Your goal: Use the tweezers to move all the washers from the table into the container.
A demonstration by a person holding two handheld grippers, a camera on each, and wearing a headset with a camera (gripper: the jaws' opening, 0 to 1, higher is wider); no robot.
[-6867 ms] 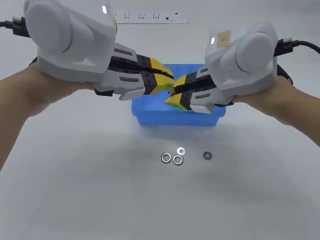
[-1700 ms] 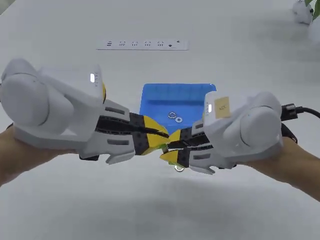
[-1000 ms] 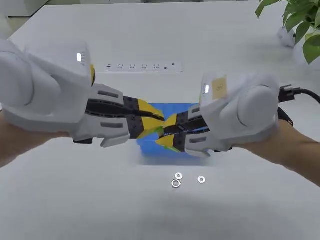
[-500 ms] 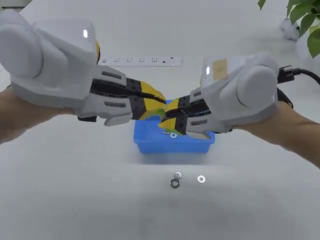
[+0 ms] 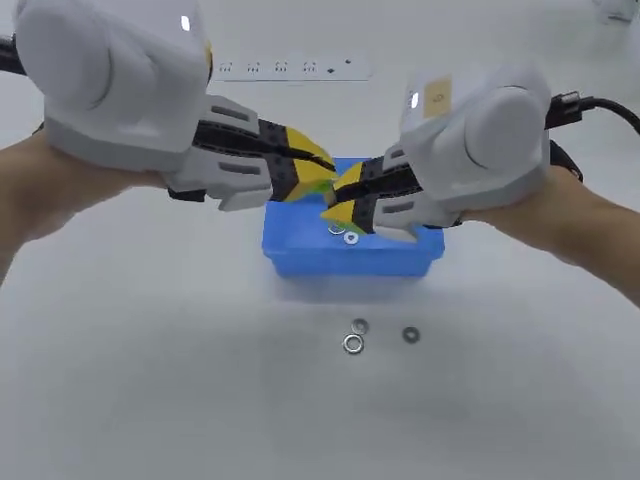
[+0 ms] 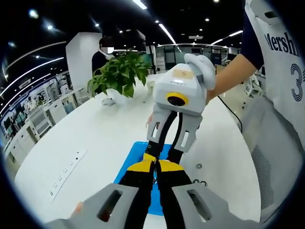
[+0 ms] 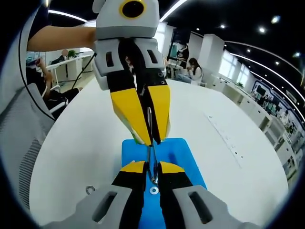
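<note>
Both grippers meet tip to tip over the blue container (image 5: 345, 262). The left gripper (image 5: 325, 170) comes in from the left and the right gripper (image 5: 338, 205) from the right. Each is shut on the thin metal tweezers (image 7: 151, 157), which point down into the container. In the right gripper view, a washer (image 7: 153, 190) lies on the container floor just below the tweezer tip. The head view shows washers in the container (image 5: 345, 235). Three washers (image 5: 359, 326) (image 5: 352, 344) (image 5: 411, 335) lie on the white table in front of it.
A white power strip (image 5: 290, 68) lies at the far side of the table. A potted plant (image 6: 119, 74) stands further along the table. Bare tabletop surrounds the container. People sit and stand in the office behind.
One washer fewer lies on the table than 6.9 s ago. The grippers rose from low over the loose washers to above the container. The head camera has shifted too.
</note>
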